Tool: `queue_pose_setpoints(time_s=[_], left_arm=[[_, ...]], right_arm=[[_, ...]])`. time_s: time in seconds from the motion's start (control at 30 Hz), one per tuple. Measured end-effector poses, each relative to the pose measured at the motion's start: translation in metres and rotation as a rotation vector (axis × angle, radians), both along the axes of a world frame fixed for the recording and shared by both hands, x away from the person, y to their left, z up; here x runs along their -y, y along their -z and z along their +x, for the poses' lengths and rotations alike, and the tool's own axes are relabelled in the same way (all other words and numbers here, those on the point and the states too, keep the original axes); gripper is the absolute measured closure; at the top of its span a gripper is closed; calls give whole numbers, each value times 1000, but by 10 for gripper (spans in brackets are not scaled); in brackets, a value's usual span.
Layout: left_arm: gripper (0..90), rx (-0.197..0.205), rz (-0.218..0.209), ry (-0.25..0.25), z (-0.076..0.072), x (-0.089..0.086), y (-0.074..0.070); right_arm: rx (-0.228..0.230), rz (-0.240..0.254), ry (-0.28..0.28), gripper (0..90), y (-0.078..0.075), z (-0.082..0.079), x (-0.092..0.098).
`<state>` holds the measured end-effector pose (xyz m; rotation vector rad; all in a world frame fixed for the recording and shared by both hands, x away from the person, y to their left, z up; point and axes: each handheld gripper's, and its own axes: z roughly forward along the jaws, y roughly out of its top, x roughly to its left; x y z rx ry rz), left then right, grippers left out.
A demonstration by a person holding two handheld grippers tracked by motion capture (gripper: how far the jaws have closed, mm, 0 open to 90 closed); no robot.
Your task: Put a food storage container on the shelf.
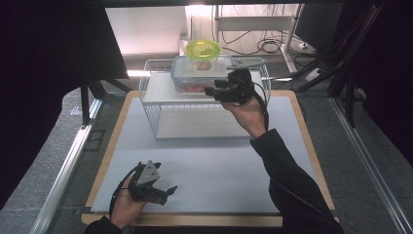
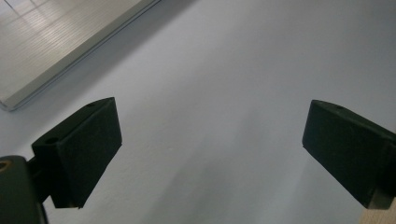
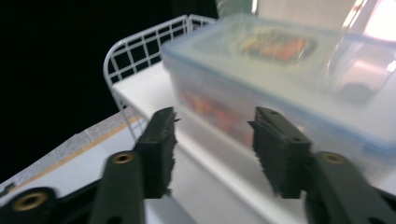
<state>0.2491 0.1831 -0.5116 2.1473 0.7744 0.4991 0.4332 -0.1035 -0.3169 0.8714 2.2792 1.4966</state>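
Container (image 1: 200, 74): clear plastic box with snap lid, upper centre of high view, resting on white shelf board (image 1: 160, 90) inside white wire basket (image 1: 148, 105). Reddish-orange contents visible through wall and lid, blurred in right gripper view (image 3: 285, 79). Yellow-green bowl (image 1: 203, 49) just behind and above the box, at top centre of frame; contact with lid cannot be told.

Right hand-held gripper (image 1: 210, 91): right of centre in high view, just beside front right corner of container, pointing toward frame left. Jaws parted, nothing clamped; in right gripper view (image 3: 212, 149) box corner seen in the gap beyond the pads, apart from them.

Left hand-held gripper (image 1: 170, 191): lower left of high view, low over grey-white worktop (image 1: 214, 165), well apart from basket. Jaws spread wide, nothing between; in left gripper view (image 2: 210, 154) bare worktop surface (image 2: 224, 84) behind pads, pale board edge (image 2: 56, 42) at upper left.
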Motion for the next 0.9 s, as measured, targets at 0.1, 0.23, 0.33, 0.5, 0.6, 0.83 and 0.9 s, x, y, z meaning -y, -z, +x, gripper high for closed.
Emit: queue_pose_setpoints(time_s=[0.1,0.23,0.33,0.5,0.6,0.83,0.9], left_arm=[[44,-2,5,2,0,0,0],[43,-8,3,3,0,1,1],[43,-7,6,3,0,1,1],[43,-8,10,5,0,2,1],[43,-7,7,5,0,2,1],[44,-6,10,4,0,2,1],[44,-9,7,5,0,2,1]], right_arm=[[-5,-14,-9,358,11,-10,8],[3,-40,-21,275,25,-25,19],[4,-55,-27,214,37,-37,28],[-1,-71,-31,148,51,-53,39],[-3,-86,-31,125,58,-61,45],[7,-99,-31,89,73,-73,50],[12,-103,-28,85,78,-76,52]])
